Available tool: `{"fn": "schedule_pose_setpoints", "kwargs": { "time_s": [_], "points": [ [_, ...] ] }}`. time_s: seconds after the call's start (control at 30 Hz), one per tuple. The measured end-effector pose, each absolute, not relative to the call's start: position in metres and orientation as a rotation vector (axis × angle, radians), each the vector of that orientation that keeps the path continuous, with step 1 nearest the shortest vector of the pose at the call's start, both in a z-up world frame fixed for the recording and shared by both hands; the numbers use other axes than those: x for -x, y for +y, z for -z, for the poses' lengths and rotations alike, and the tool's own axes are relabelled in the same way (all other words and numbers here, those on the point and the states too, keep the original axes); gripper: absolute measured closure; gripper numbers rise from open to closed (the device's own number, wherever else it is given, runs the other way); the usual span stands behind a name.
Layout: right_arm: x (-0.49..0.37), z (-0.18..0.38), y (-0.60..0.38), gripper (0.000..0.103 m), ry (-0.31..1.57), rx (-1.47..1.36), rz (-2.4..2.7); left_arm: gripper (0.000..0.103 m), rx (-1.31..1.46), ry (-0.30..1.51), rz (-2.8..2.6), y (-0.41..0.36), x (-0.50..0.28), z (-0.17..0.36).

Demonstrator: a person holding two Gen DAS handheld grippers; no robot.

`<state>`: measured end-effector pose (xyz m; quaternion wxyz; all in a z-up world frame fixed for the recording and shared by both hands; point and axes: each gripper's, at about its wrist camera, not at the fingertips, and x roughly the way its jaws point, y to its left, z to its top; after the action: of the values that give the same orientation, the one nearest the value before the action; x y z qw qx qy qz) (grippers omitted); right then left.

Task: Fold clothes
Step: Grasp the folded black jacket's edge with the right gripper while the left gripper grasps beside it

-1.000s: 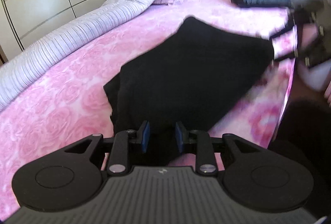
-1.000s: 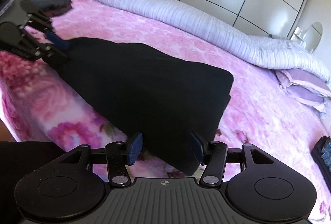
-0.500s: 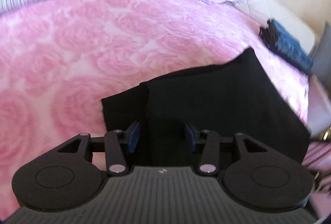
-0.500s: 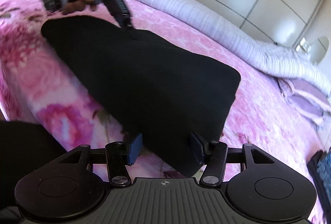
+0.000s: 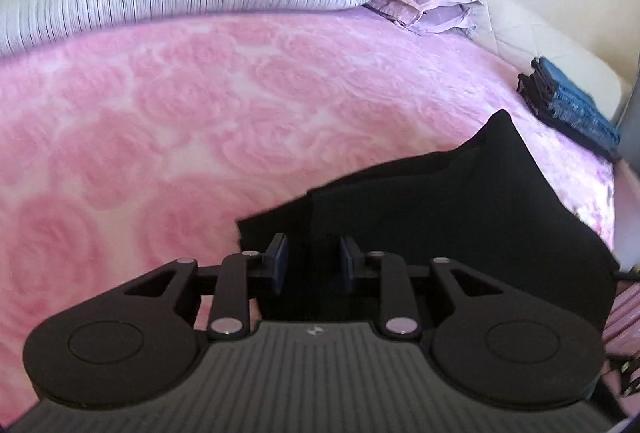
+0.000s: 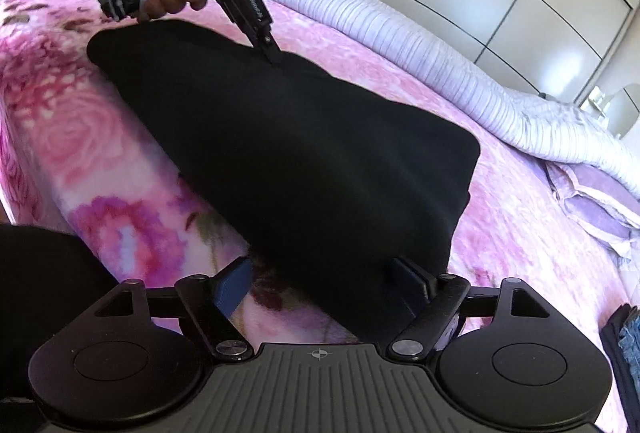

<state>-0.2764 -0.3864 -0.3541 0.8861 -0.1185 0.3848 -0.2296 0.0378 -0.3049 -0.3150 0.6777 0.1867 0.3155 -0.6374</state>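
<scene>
The left gripper [image 5: 311,261] has swung inward over the black garment [image 6: 304,153], fingers apart; the right gripper [image 6: 324,287] gapes wide at the bed's [image 5: 160,113] near edge, suggesting another fold.

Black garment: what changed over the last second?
The left gripper swung from the garment's near-left corner onto its far edge, tips now down on the cloth, and its jaws opened somewhat. The black garment shifted slightly, its fold flatter on the pink bedspread. The right gripper stayed open over the near corner; the folded blue pile did not move.
</scene>
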Motion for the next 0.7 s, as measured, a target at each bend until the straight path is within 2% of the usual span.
{"fn": "schedule_pose_setpoints", "kwargs": {
  "time_s": [0.1,0.23,0.53,0.63,0.7],
  "points": [
    [0.28,0.343,-0.381,0.023,0.738,0.261,0.483,0.082,-0.437,0.589,1.488,-0.29,-0.019,0.287],
    [0.275,0.35,-0.391,0.024,0.753,0.167,0.474,0.082,-0.461,0.58,1.635,-0.311,0.016,0.272],
    [0.287,0.355,-0.393,0.024,0.751,0.118,0.472,0.081,-0.723,0.607,1.775,-0.423,0.093,0.319],
    [0.291,0.354,-0.395,0.024,0.744,0.109,0.463,0.081,-0.731,0.609,1.784,-0.443,0.098,0.335],
    [0.293,0.353,-0.396,0.024,0.74,0.103,0.457,0.08,-0.725,0.608,1.771,-0.439,0.095,0.327]
  ]
}}
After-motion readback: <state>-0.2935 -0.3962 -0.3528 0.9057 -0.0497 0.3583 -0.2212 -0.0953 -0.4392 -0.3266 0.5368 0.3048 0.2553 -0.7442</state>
